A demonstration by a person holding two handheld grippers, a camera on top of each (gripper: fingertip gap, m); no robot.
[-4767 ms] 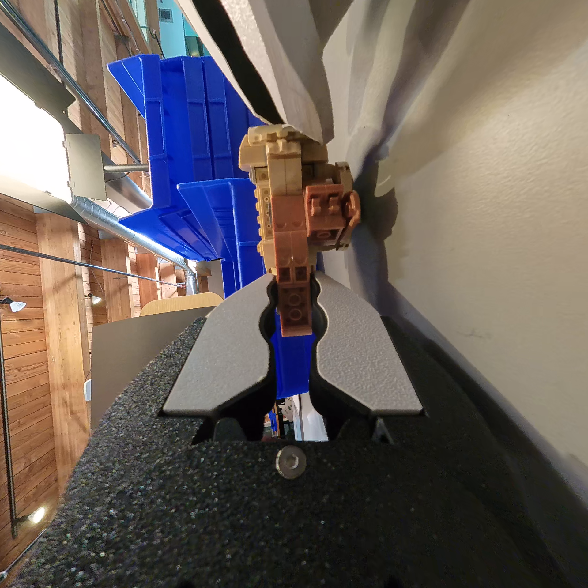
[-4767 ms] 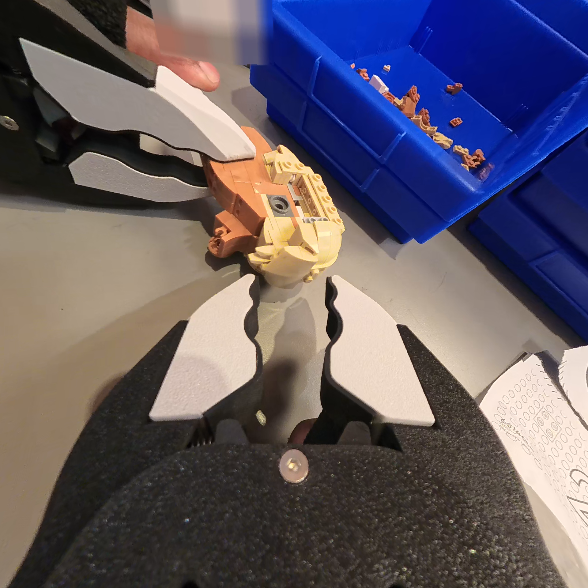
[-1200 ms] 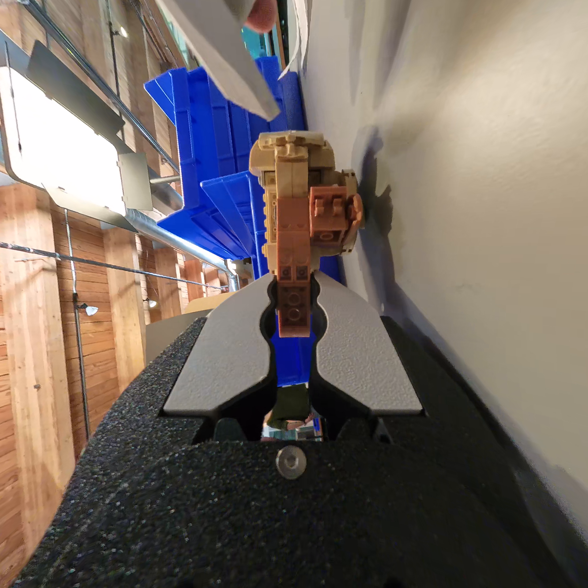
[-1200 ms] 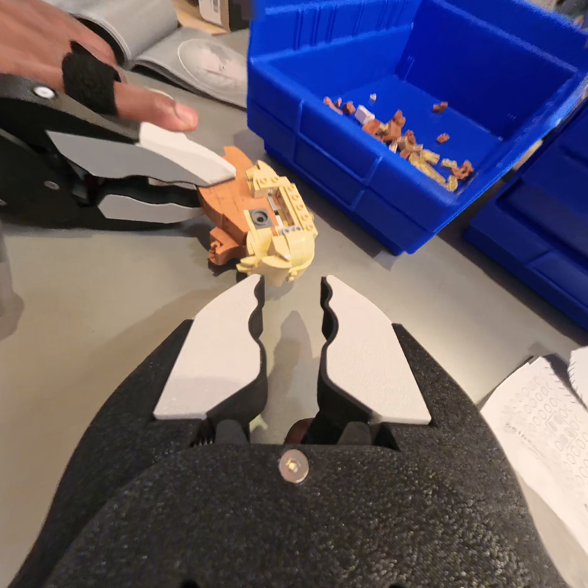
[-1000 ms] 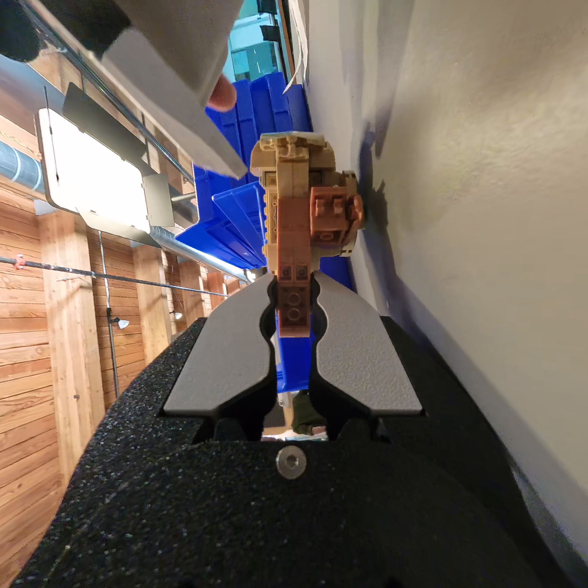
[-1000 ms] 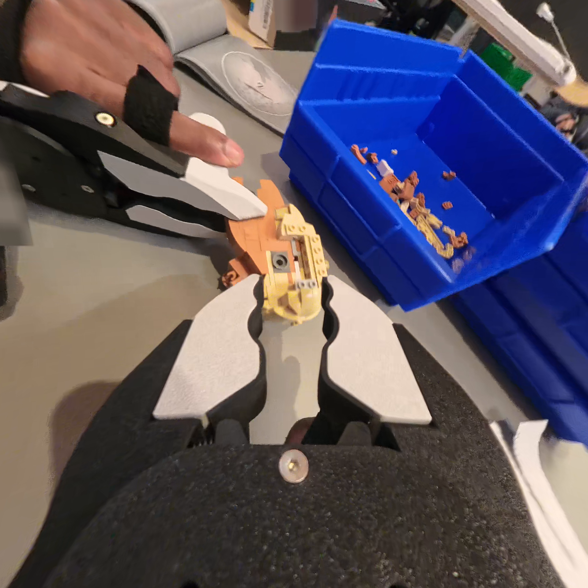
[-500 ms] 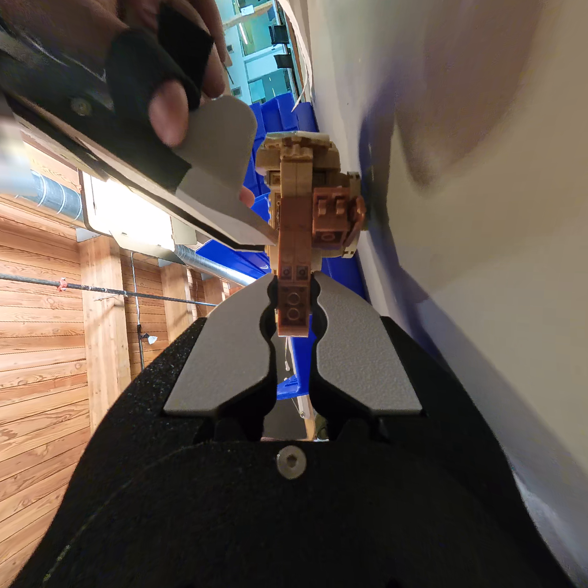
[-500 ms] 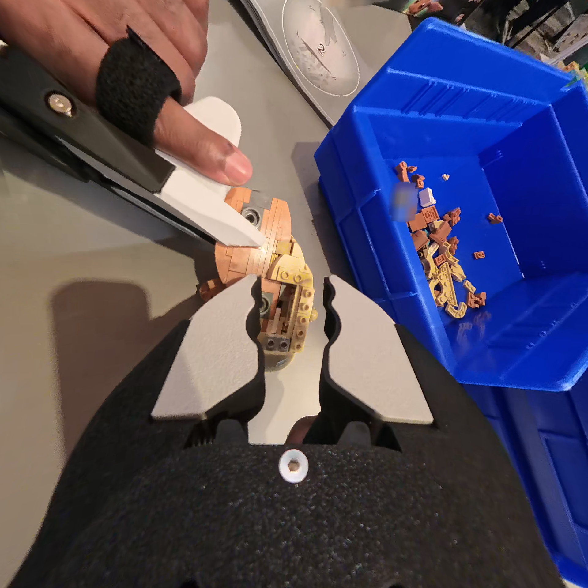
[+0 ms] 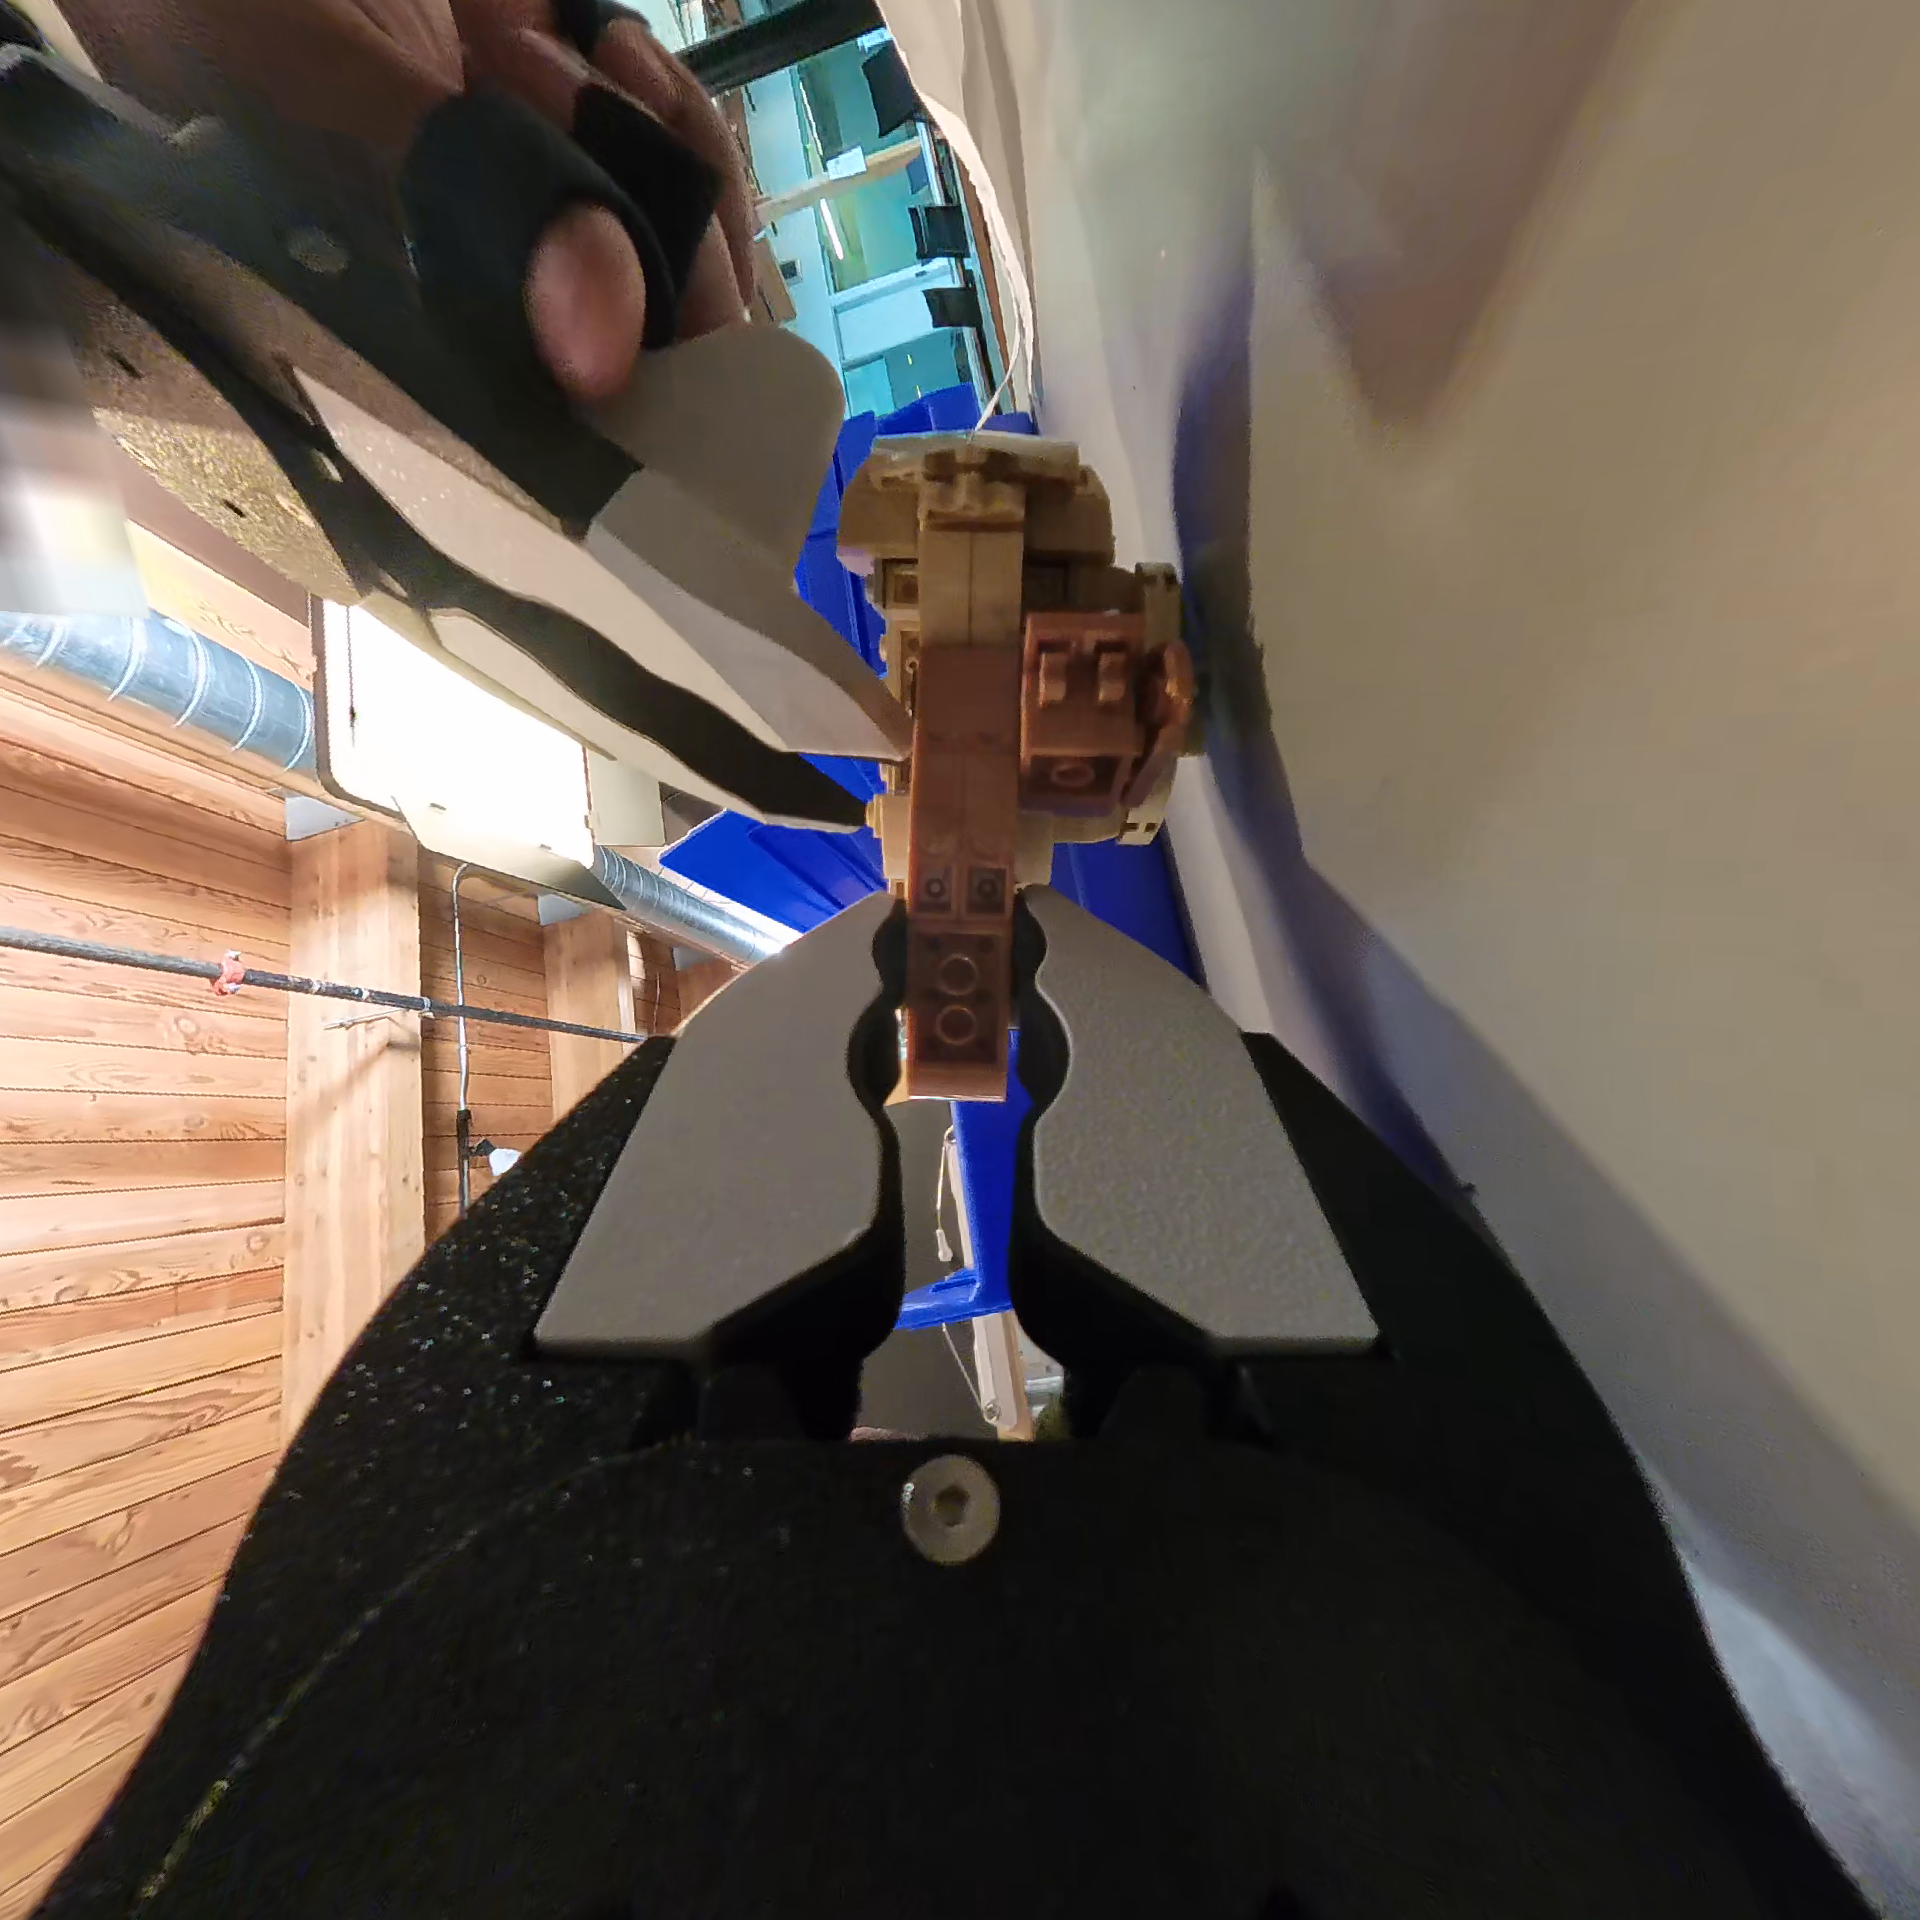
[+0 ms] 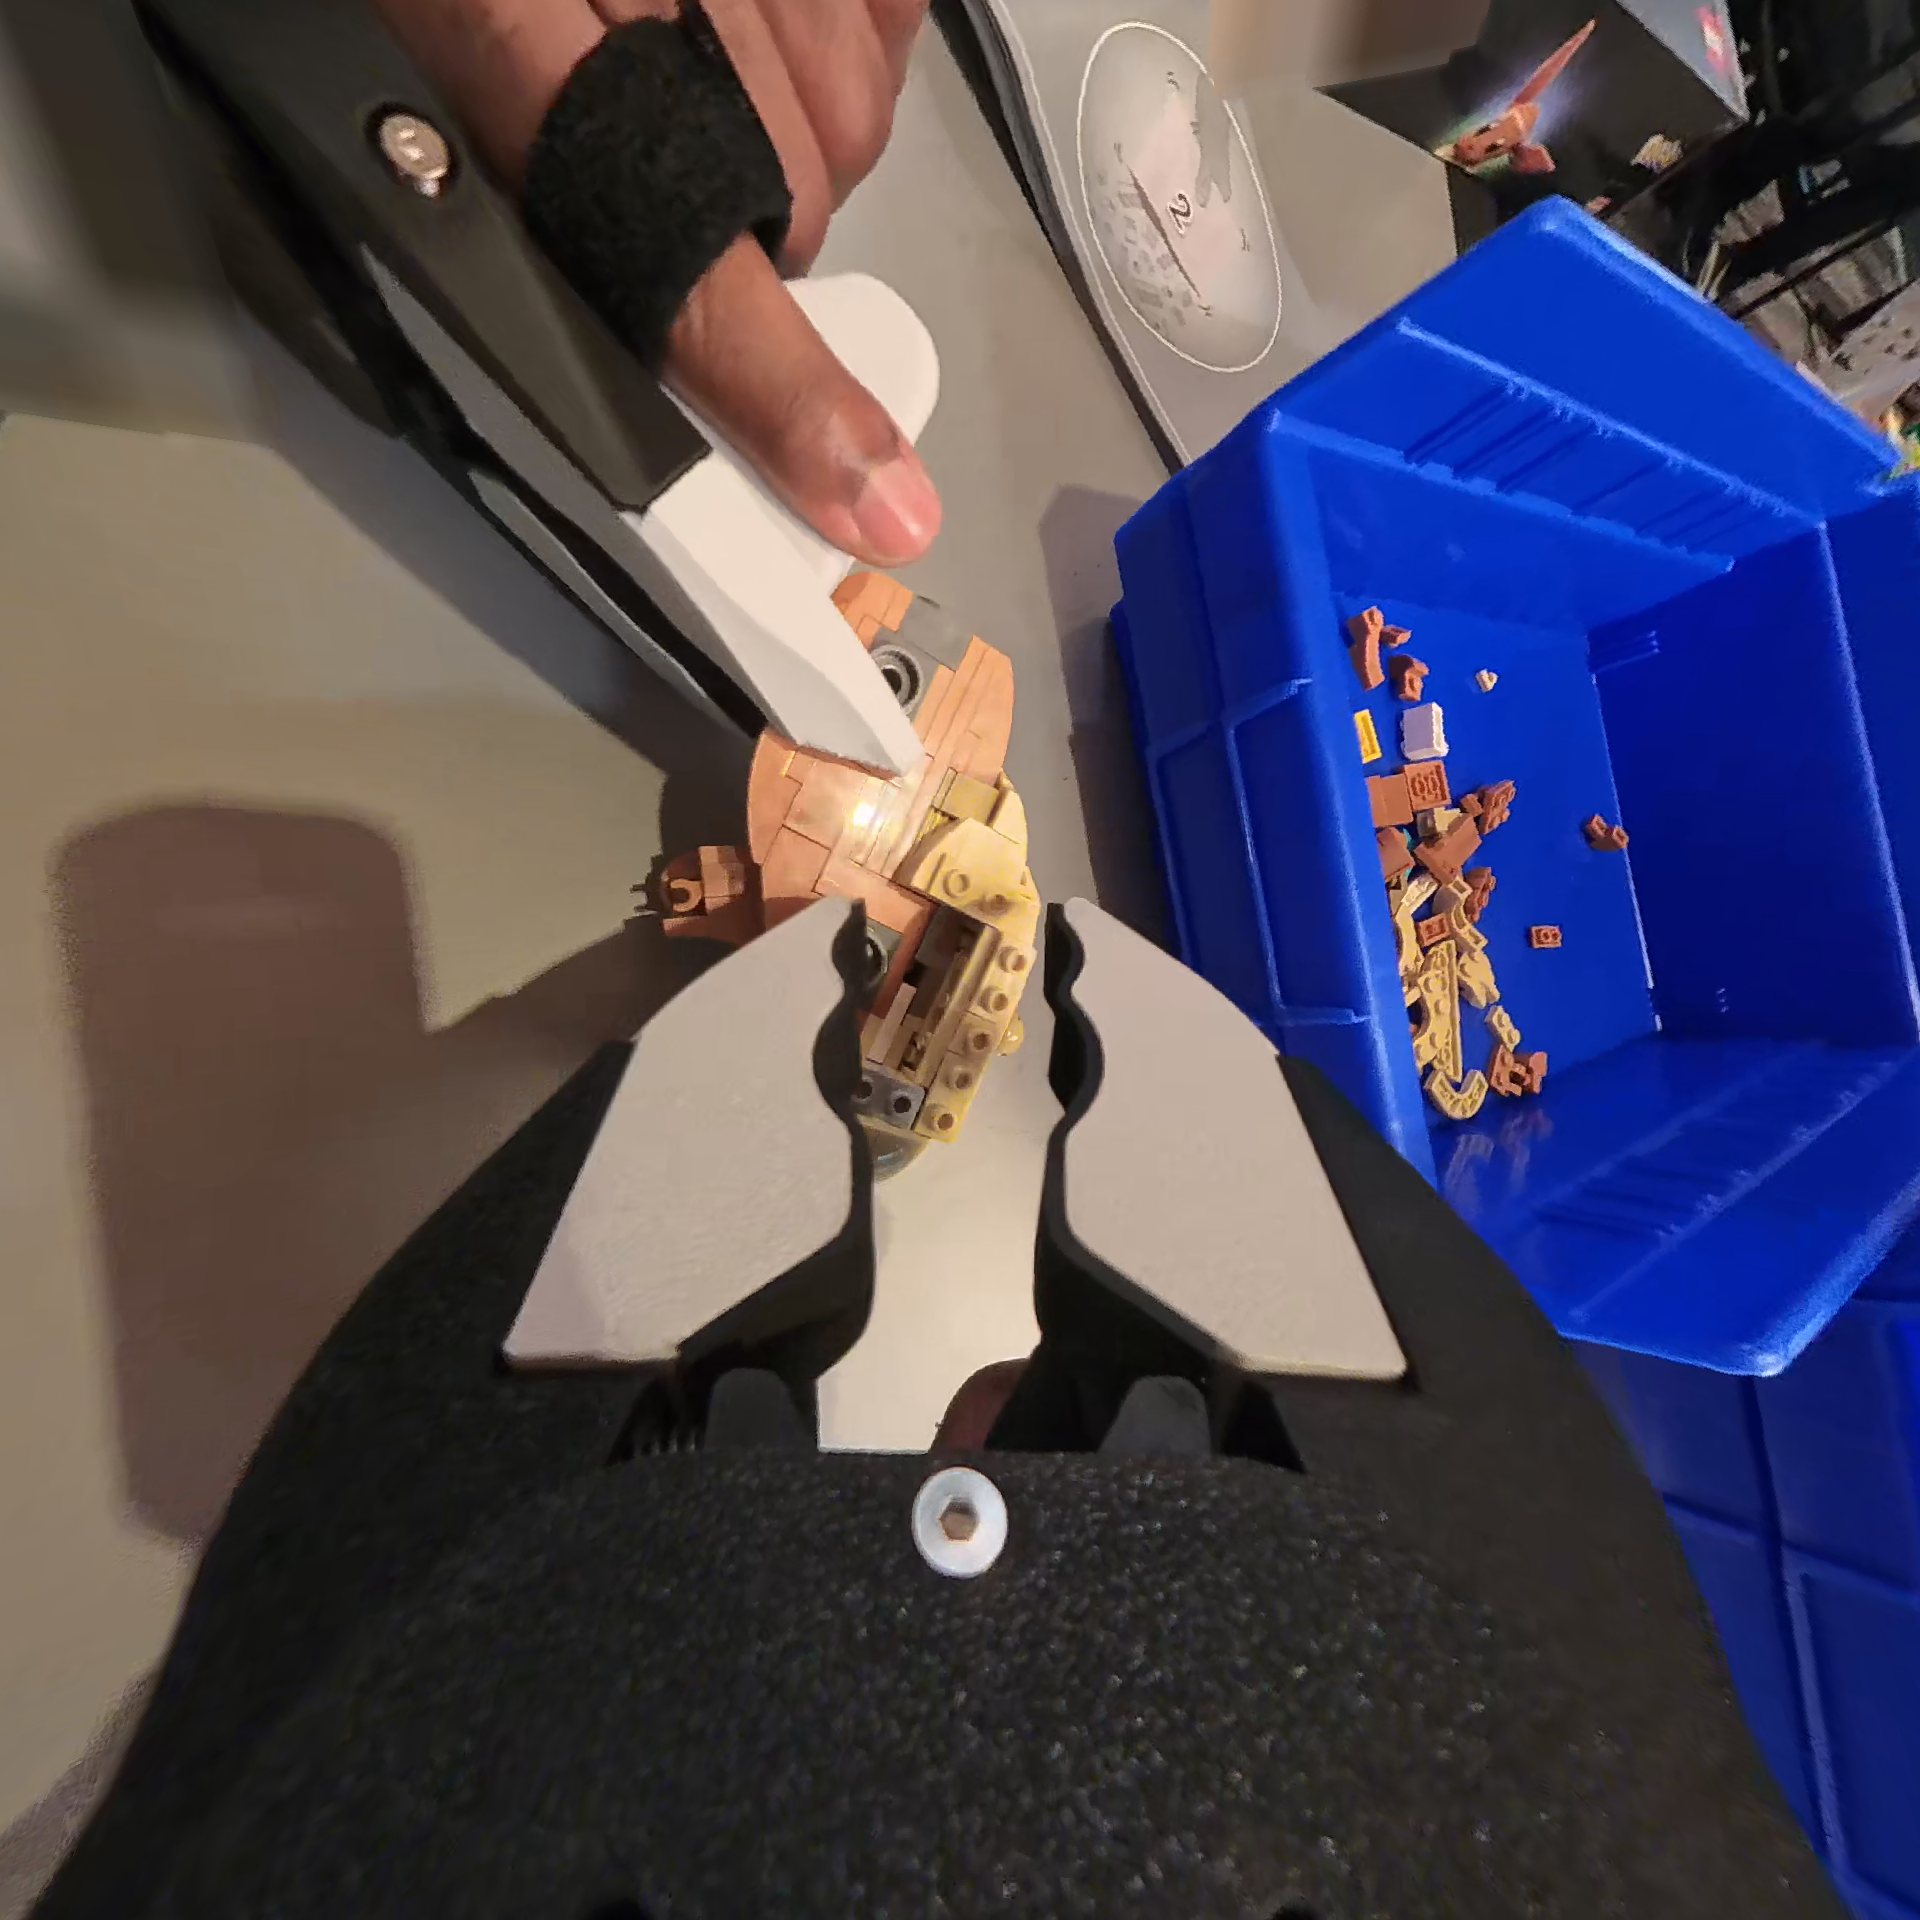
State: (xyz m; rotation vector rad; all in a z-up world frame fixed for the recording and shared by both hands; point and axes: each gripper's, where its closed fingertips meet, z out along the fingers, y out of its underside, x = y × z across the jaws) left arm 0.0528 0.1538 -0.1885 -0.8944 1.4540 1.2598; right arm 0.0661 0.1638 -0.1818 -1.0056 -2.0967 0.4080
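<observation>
Grey tabletop (image 10: 260, 623) fills most of the right wrist view, with wood-plank walls (image 9: 135, 1039) and a silver duct (image 9: 187, 665) showing behind it in the left wrist view. Biggest thing on it is the blue bin (image 10: 1278, 831) at about 3 o'clock, with a scatter of loose brown and tan bricks (image 10: 1444, 914) on its floor. An open booklet (image 10: 1143, 260) lies up at 12 to 1 o'clock, past the bin's corner.

Smack in the centre sits the brick model (image 10: 883, 821), brown at one end and tan at the other, resting on the table just beside the bin.

Left gripper (image 9: 958, 935) is clamped on the model's brown tail end, both pads pressing its sides. You can see it coming in from 10 o'clock in the right wrist view, with a hand (image 10: 727, 260) on top, one finger in a black strap (image 10: 644, 177).

Right gripper (image 10: 951, 935) straddles the tan end: the model is against the left pad, but there's a visible gap at the right pad, so it's not gripping anything.
</observation>
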